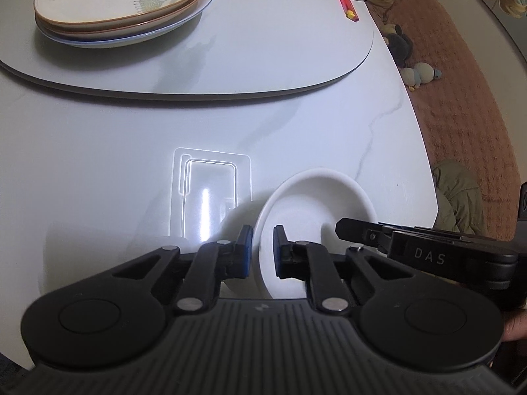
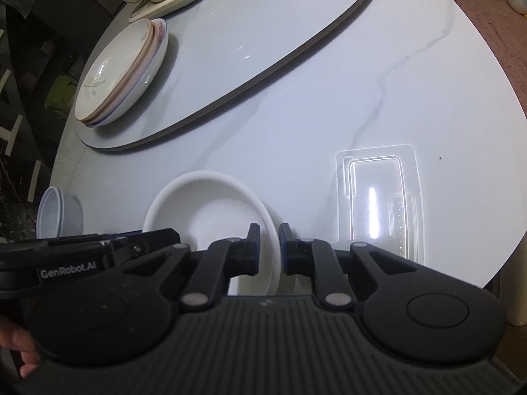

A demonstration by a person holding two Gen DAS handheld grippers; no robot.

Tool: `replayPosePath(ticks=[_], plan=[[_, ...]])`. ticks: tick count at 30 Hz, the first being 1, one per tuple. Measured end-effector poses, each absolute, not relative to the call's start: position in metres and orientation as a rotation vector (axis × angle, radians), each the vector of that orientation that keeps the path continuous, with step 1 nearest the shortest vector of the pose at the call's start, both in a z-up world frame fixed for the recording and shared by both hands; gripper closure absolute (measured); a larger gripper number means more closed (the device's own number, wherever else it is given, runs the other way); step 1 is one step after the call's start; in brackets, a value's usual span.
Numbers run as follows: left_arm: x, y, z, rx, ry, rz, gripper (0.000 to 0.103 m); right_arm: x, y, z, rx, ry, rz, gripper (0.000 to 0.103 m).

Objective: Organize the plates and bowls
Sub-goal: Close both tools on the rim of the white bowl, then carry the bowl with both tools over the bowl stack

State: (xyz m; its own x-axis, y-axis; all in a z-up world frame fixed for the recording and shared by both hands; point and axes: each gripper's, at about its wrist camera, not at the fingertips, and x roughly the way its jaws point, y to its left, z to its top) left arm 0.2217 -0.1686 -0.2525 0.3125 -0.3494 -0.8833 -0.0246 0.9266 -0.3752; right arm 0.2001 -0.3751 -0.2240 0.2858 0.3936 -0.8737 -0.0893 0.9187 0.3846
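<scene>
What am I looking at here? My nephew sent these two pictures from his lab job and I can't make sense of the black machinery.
No robot here: a person holds a handheld claw in each hand, each with a camera looking forward along its two fingers. One picture is from the left claw, the other from the right claw. Both claws pinch the rim of the same white bowl, from opposite sides. It sits on a round marble table. Further back, a stack of plates rests on a turntable. A clear plastic tray lies beside the bowl, and small pale bowls sit near the table's edge.
</scene>
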Motion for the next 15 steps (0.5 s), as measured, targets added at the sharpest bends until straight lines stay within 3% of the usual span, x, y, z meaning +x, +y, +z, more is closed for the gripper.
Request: replayPosePath(ticks=[15], plan=[[0.189, -0.149, -0.165, -0.392, 1.194, -0.217, 0.088, 0.180, -0.367, -0.141, 0.319, 1.225, 0.364, 0.088]])
